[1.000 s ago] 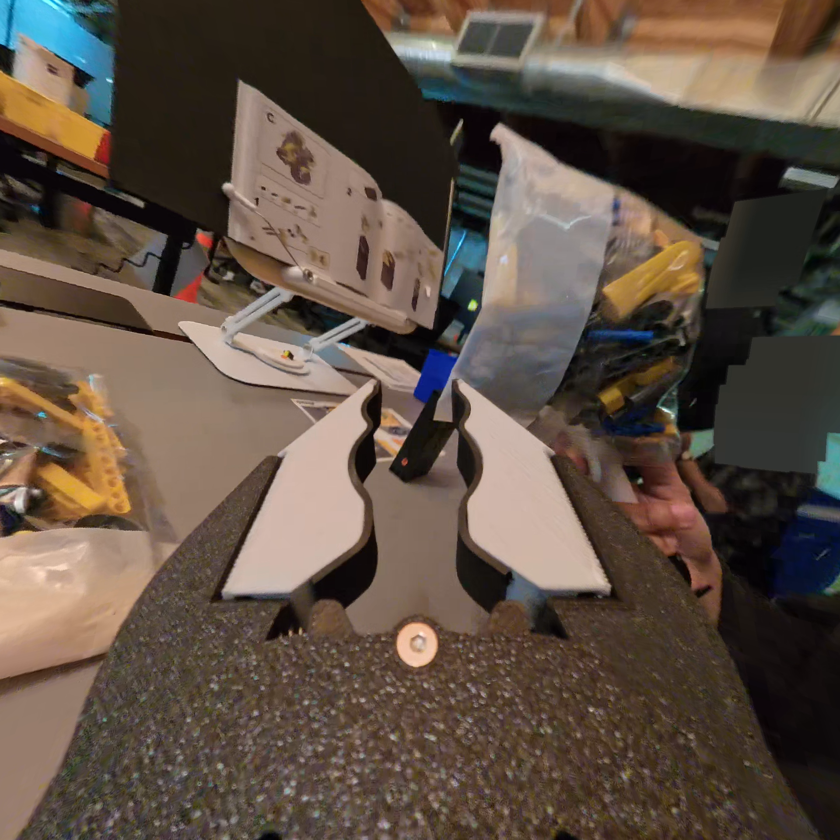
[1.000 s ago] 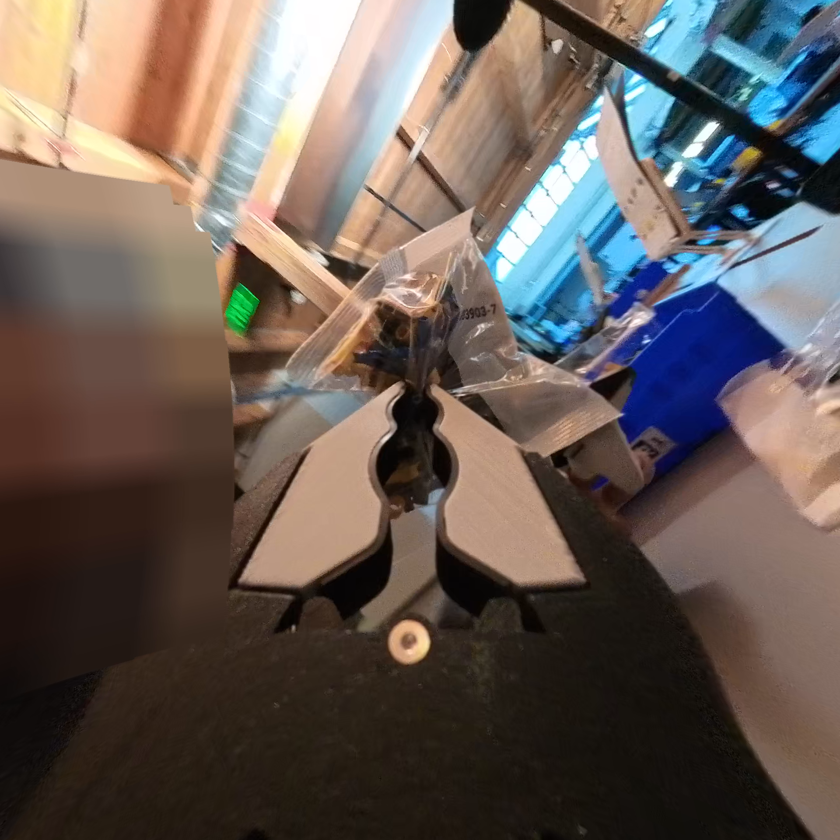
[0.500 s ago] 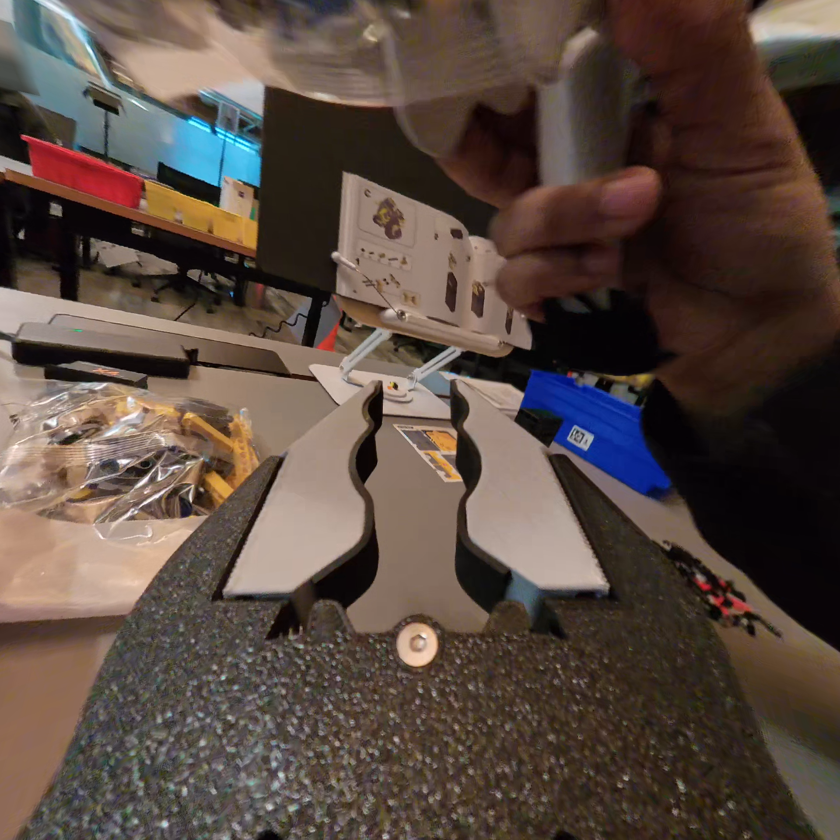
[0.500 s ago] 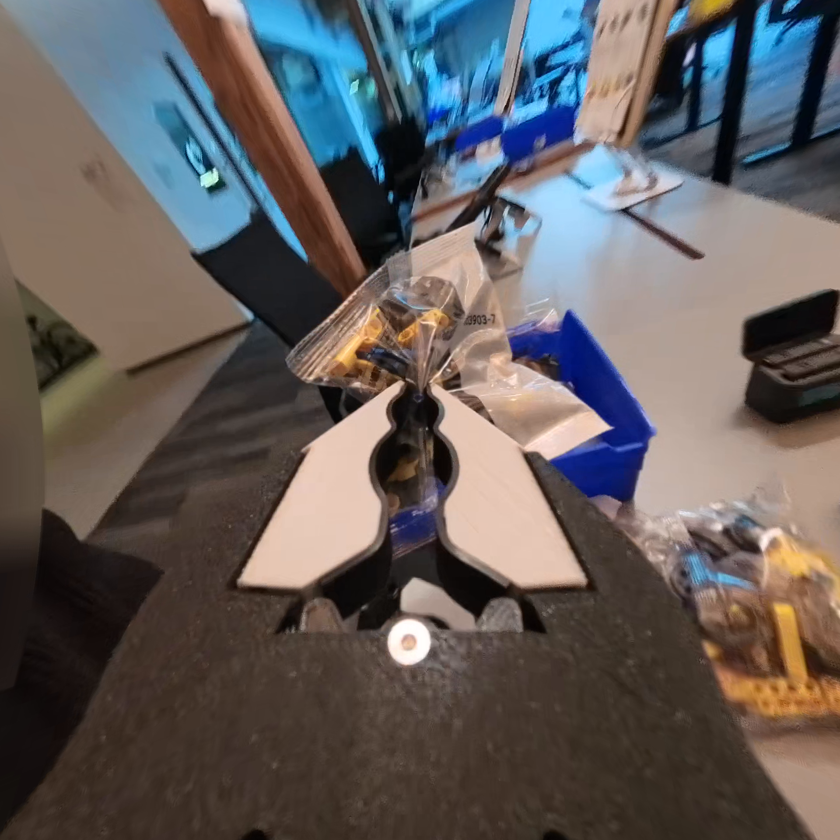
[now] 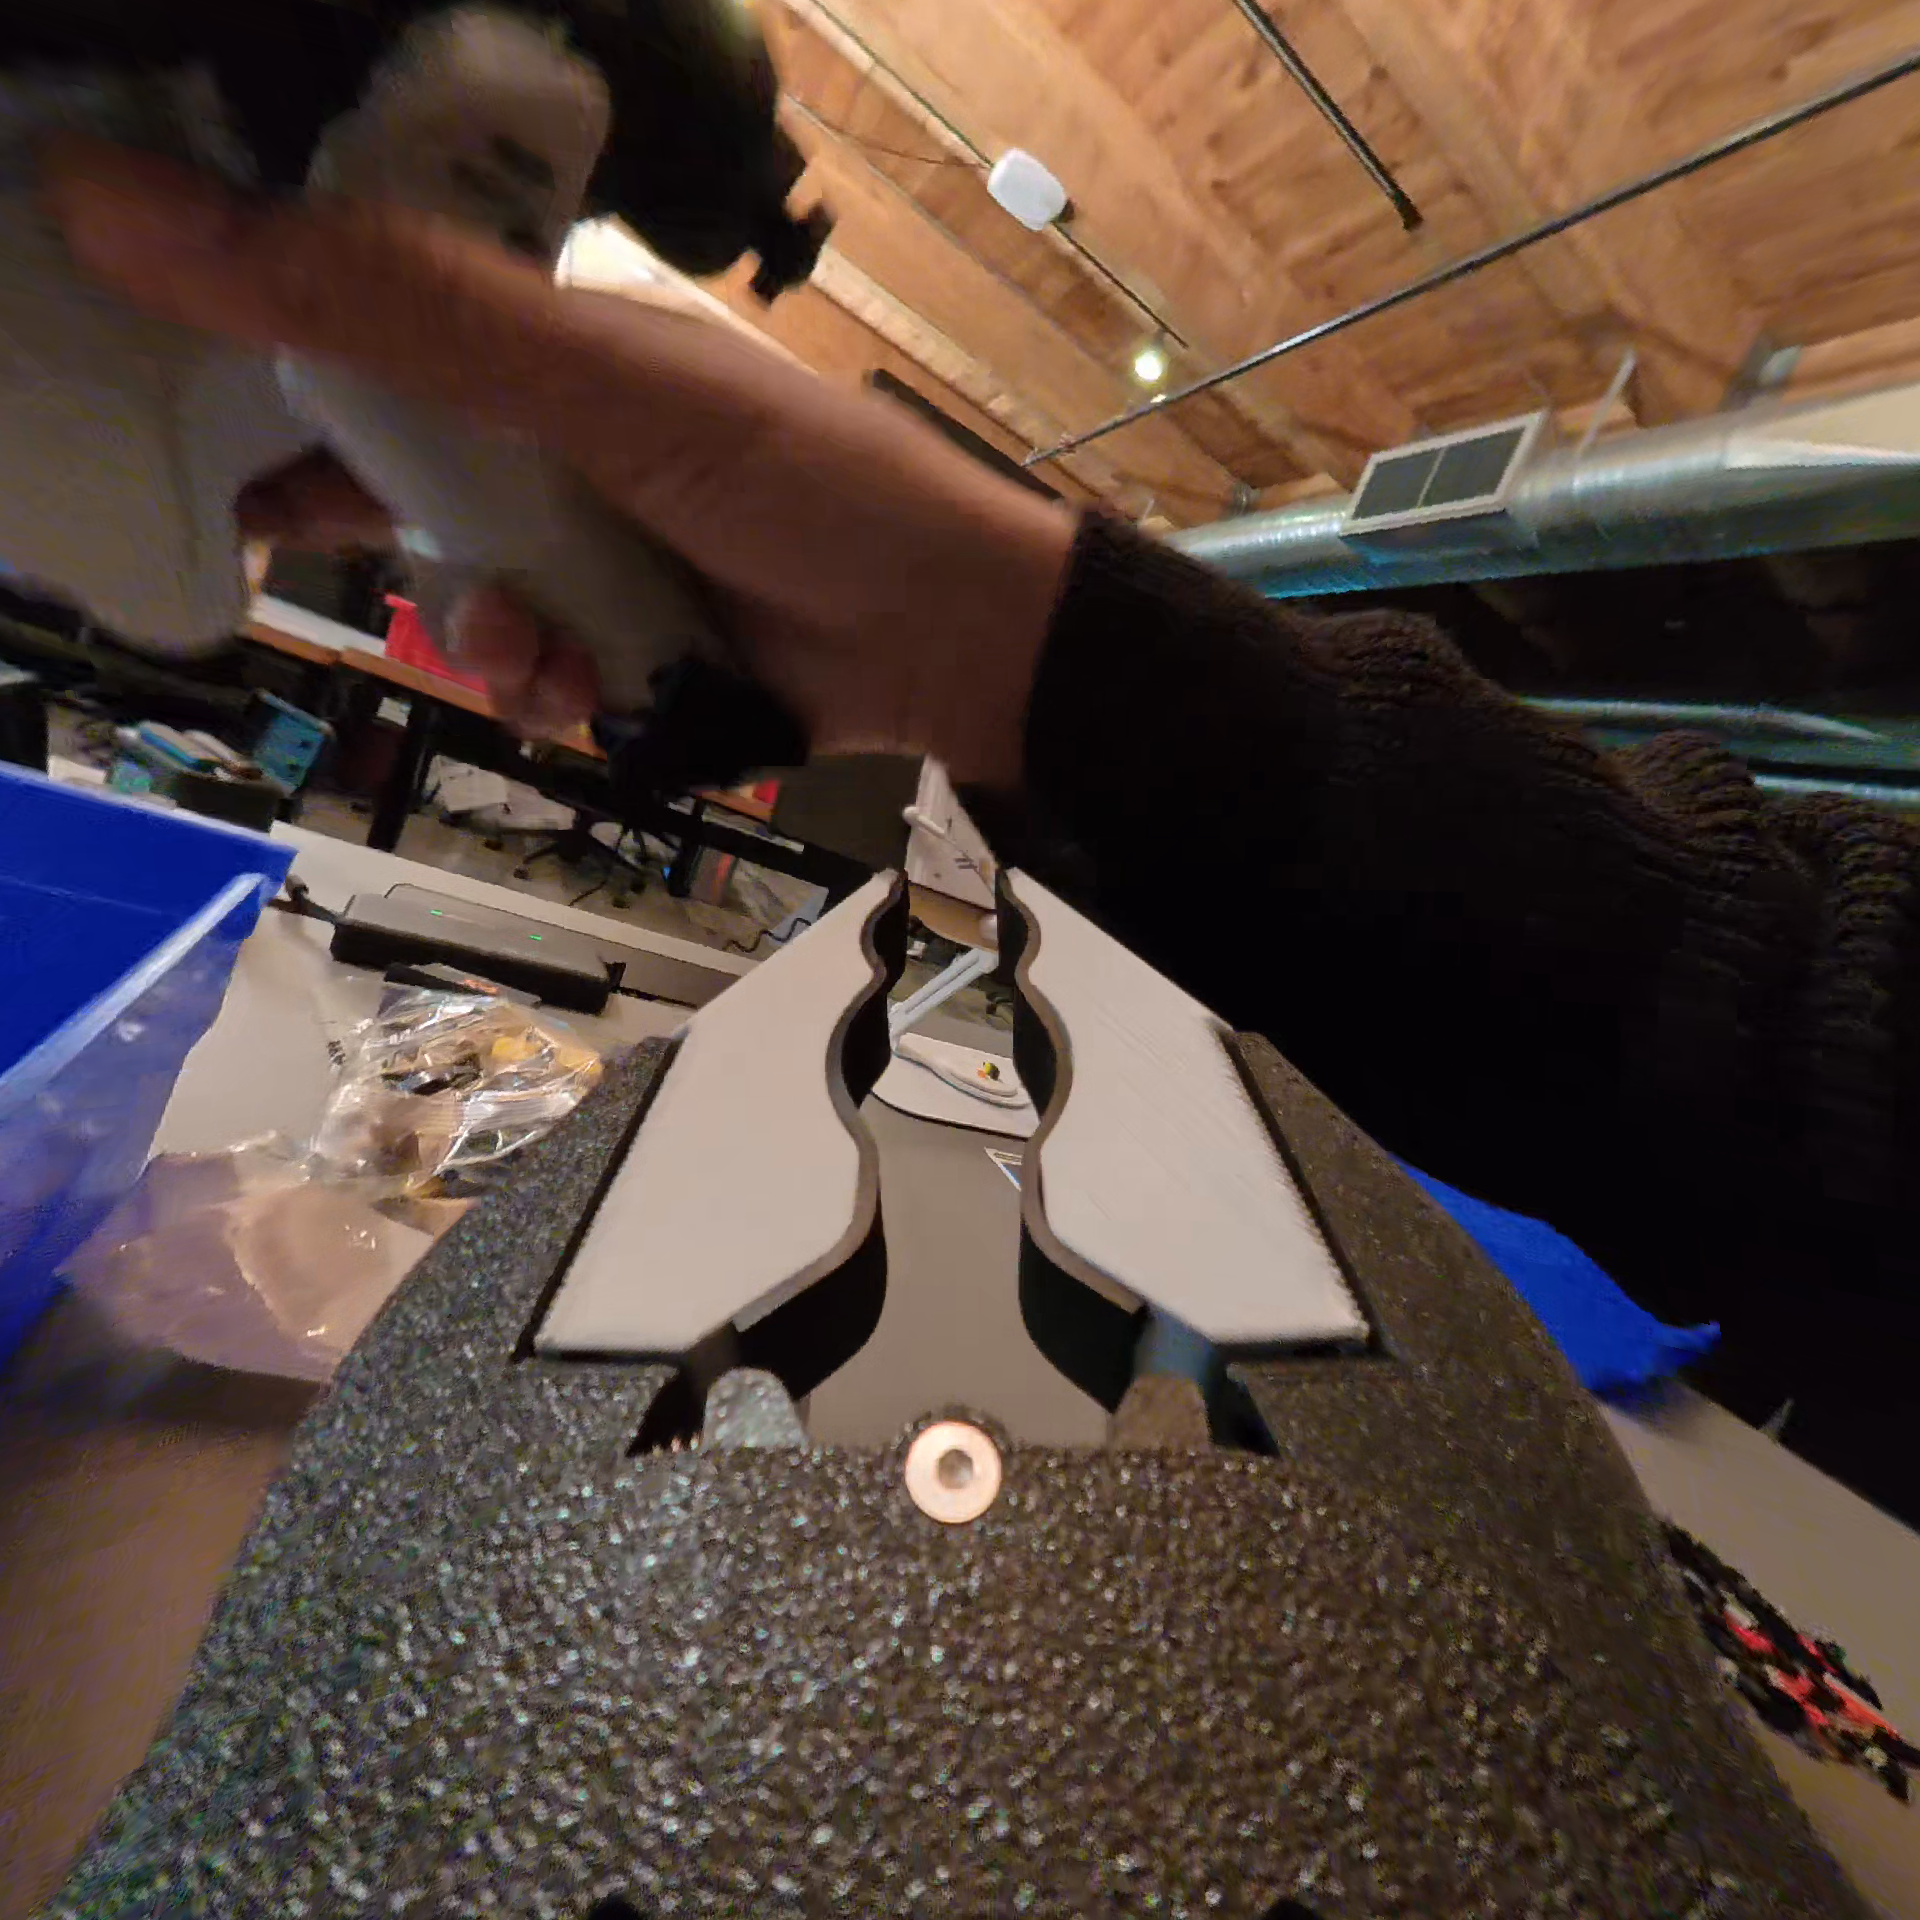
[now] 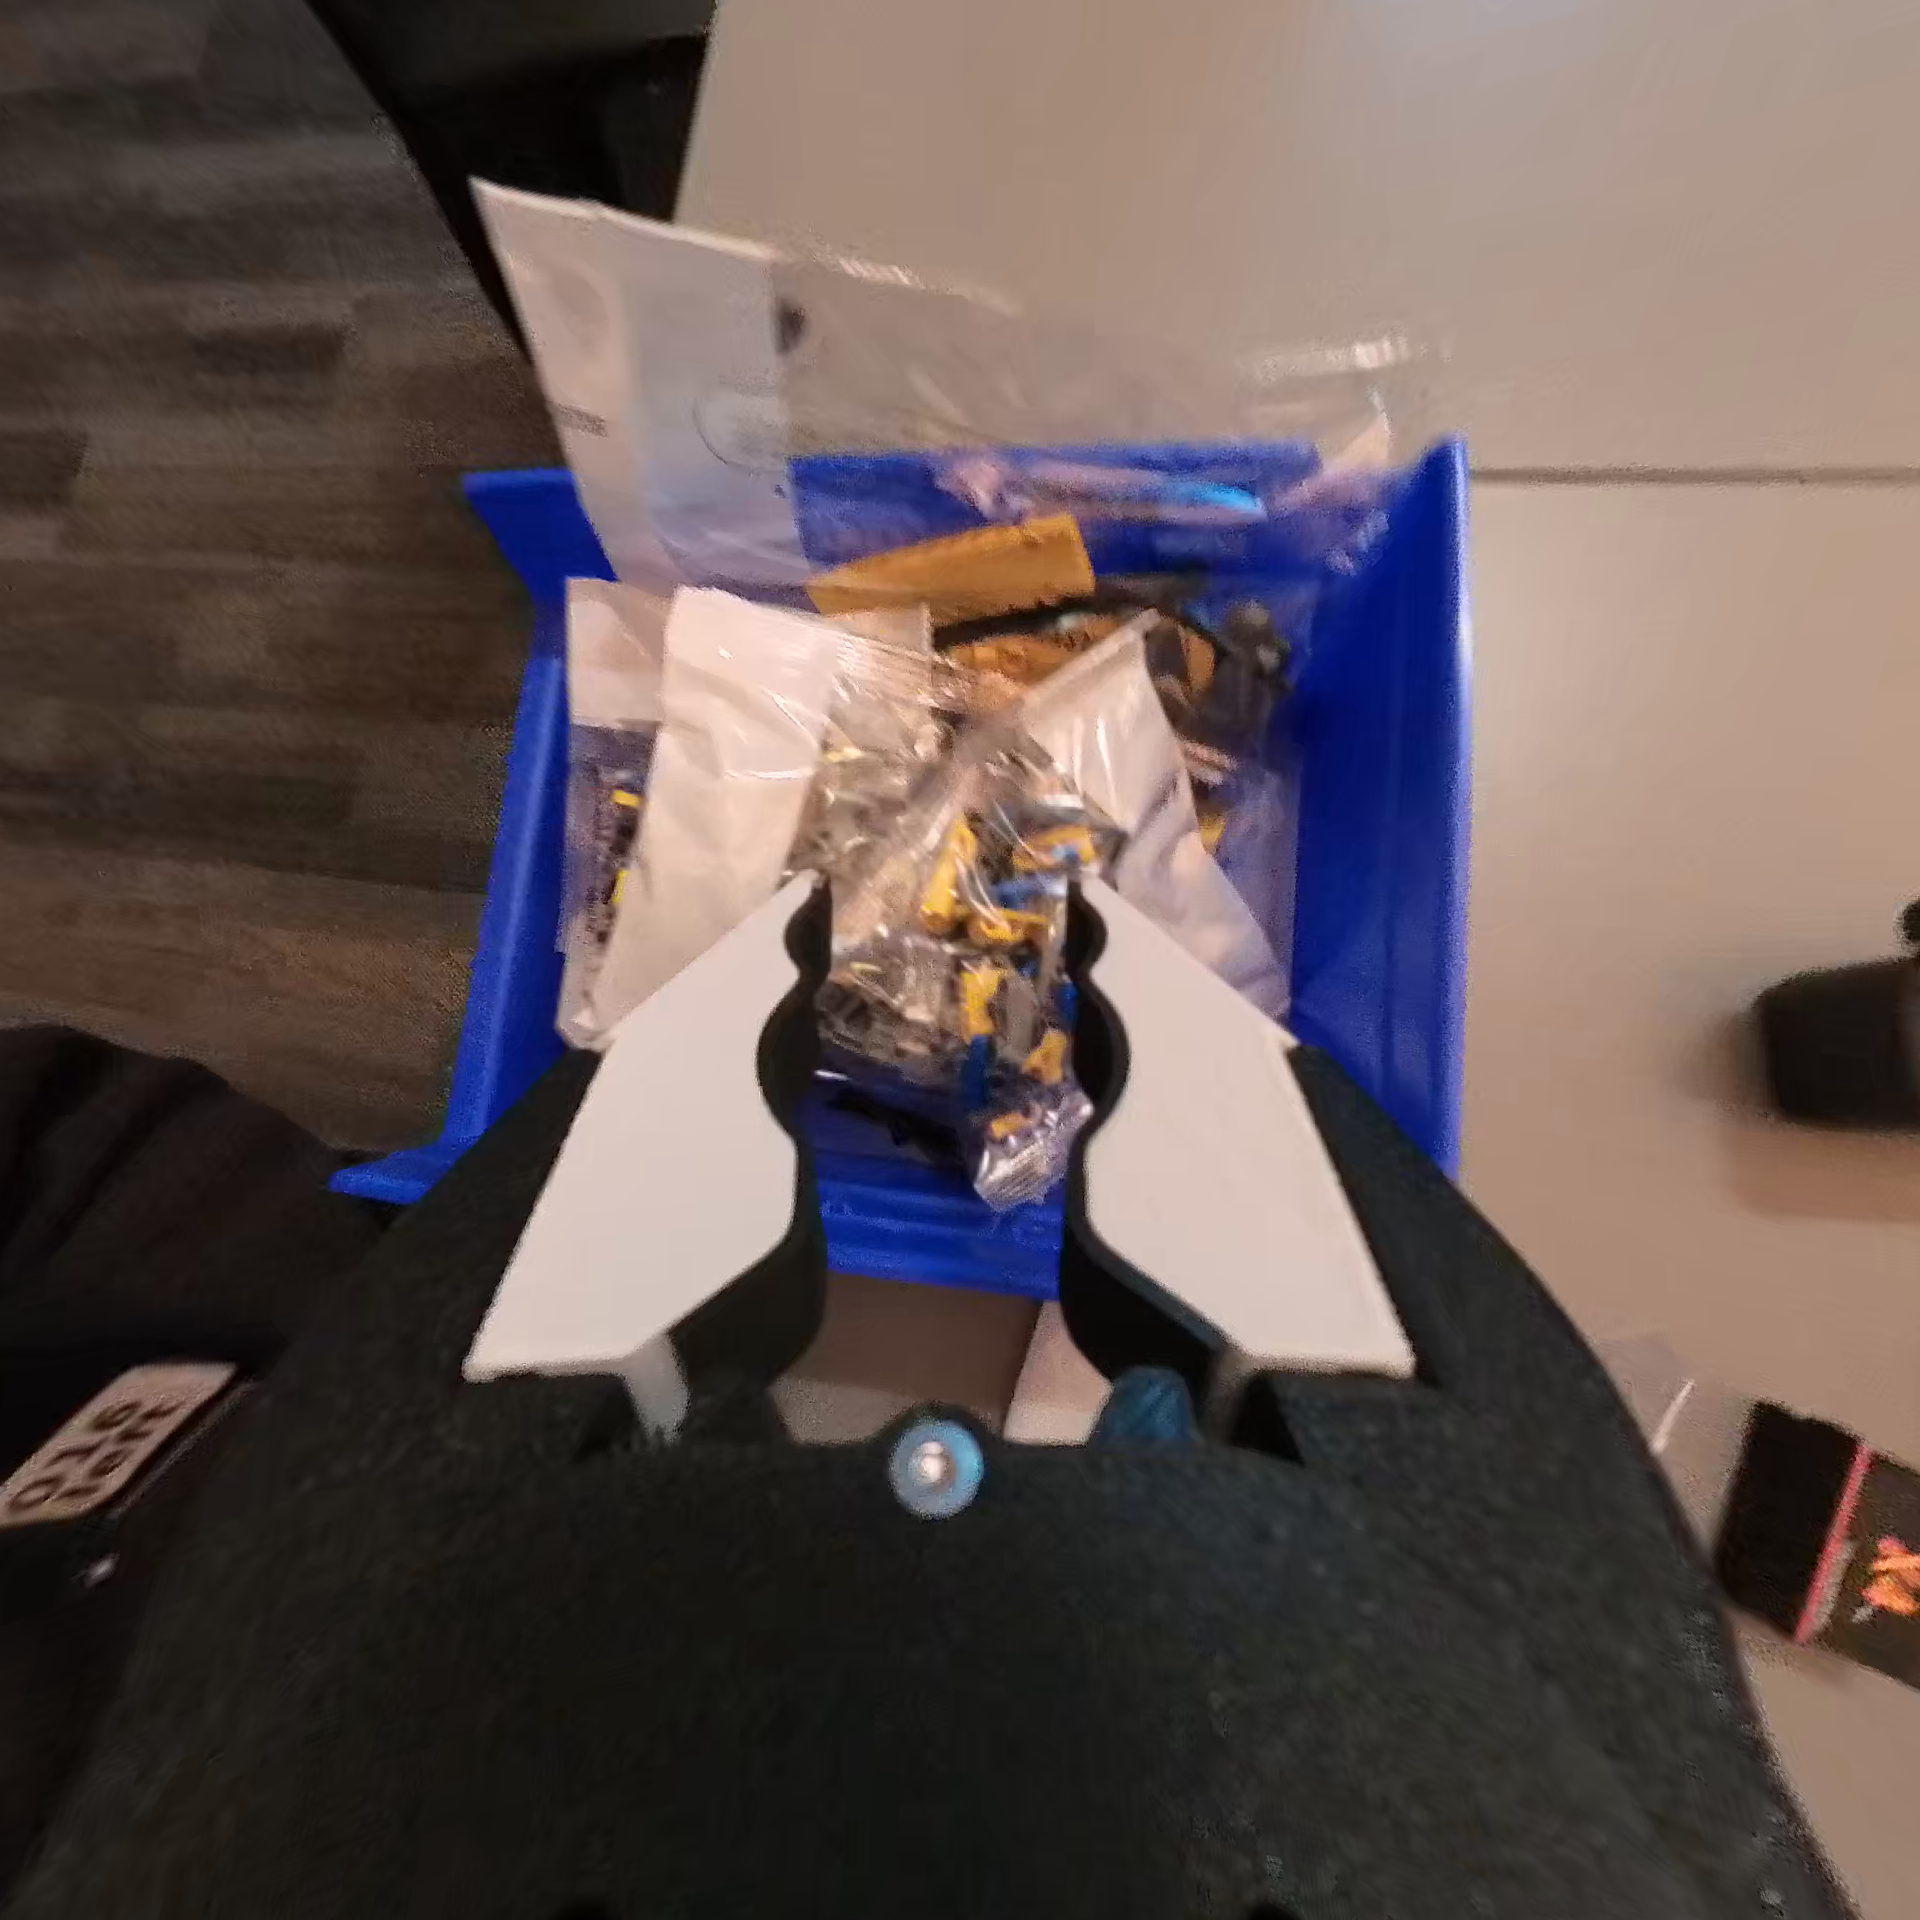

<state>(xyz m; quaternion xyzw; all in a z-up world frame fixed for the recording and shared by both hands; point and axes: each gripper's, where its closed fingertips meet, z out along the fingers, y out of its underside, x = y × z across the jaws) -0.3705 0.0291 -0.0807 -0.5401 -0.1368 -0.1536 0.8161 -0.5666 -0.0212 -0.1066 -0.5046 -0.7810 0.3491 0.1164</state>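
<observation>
In the right wrist view my right gripper (image 6: 940,894) points down over a blue bin (image 6: 1382,779). Its jaws stand wide apart. A clear bag of yellow and blue parts (image 6: 956,935) lies blurred between the fingers, over the bin, and I see no pad pressing on it. Other clear bags (image 6: 727,748) fill the bin. In the left wrist view my left gripper (image 5: 948,894) is open with nothing between its fingers. It sits low over the grey table (image 5: 312,894). A hand (image 5: 727,499) in a dark sleeve (image 5: 1455,831) crosses above it, holding the other gripper.
A blue bin wall (image 5: 104,987) stands at the left, with a clear bag of parts (image 5: 457,1070) and a black device (image 5: 468,945) beyond. A white booklet stand (image 5: 945,997) is ahead. A black case (image 6: 1839,1039) and a small black box (image 6: 1808,1548) lie right of the bin. My hands' fingertips stand some 20 centimetres from each other. My right gripper's tips are some 25 centimetres from the black case (image 6: 1839,1039).
My right gripper swung down over the blue bin and opened, letting go of the bag it was shut on. My left gripper tilted upward and its jaws narrowed a little.
</observation>
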